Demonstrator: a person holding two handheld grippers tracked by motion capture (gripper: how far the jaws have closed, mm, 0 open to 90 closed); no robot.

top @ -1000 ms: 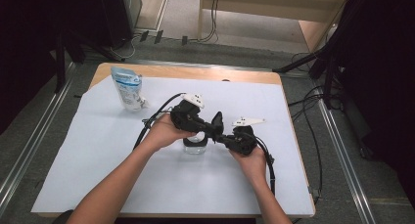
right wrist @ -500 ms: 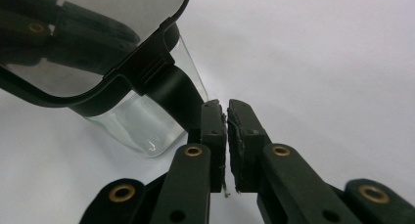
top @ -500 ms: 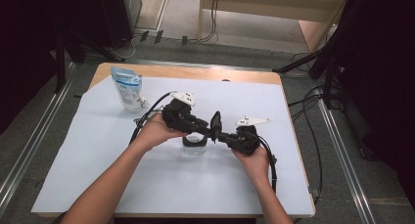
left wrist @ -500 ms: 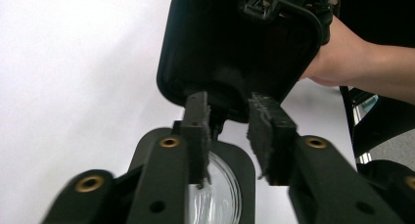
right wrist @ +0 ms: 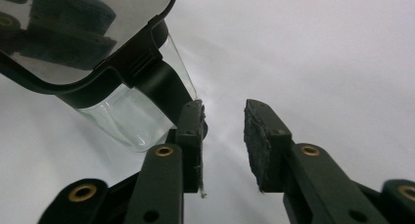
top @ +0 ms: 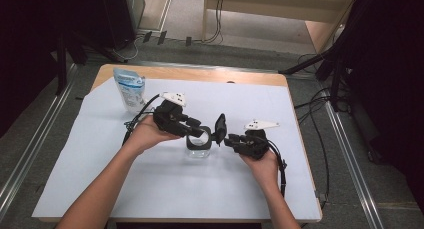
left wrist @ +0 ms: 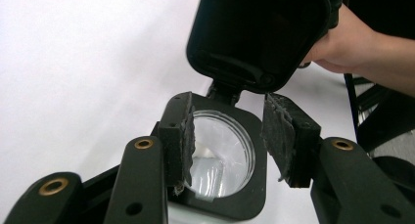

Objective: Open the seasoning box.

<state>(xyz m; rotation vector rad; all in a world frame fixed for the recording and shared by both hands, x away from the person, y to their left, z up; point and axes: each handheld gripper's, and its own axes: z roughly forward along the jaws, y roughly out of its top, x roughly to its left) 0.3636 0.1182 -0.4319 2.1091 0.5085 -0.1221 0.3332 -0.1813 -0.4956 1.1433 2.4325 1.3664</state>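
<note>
Wooden table (top: 260, 79) under a white sheet (top: 165, 189), wood bare along the far edge. Grey floor (top: 370, 154) all around, metal rails (top: 345, 149) along the left and right edges of the tabletop. Pale wooden furniture (top: 280, 11) beyond the far edge, black cables (top: 217, 19) trailing beneath. Dark equipment at the far left and far right corners. Even light from above

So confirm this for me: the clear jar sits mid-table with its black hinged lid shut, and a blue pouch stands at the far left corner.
Not quite: the lid is flipped open, standing up from the jar, as the high view shows. The pouch does stand at the far left corner.
</note>
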